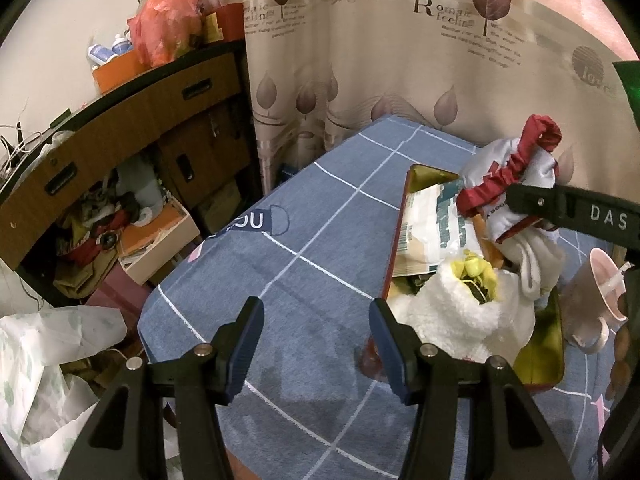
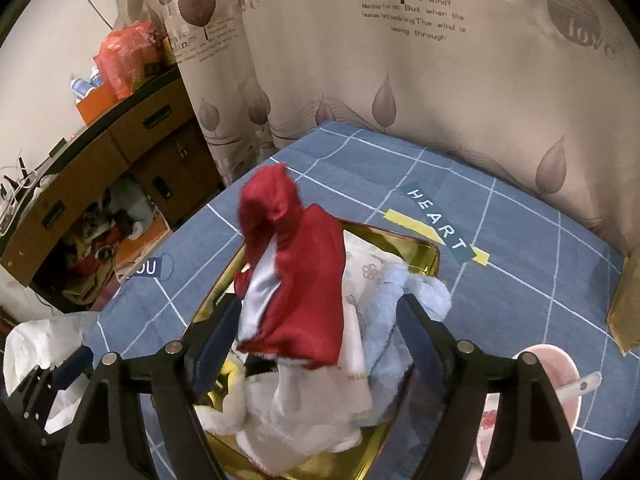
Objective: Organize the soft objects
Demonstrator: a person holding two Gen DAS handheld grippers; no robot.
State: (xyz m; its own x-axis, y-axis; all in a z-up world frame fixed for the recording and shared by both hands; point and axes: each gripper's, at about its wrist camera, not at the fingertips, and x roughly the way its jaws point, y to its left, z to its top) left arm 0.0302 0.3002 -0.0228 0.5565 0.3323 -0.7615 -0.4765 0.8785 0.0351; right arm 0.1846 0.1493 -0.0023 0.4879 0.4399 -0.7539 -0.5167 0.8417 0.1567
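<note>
A gold tray with a red rim sits on the blue checked tablecloth and holds a pile of soft things: a white fluffy cloth, a packet of tissues, a light blue towel and white cloths. A red and silver satin cloth stands up over the pile between my right gripper's spread fingers. I cannot tell whether it is touching them. My left gripper is open and empty over the tablecloth, left of the tray.
A pink mug with a spoon stands right of the tray. A wooden cabinet with clutter under it is at the left. A patterned curtain hangs behind the table. A white bag lies at the lower left.
</note>
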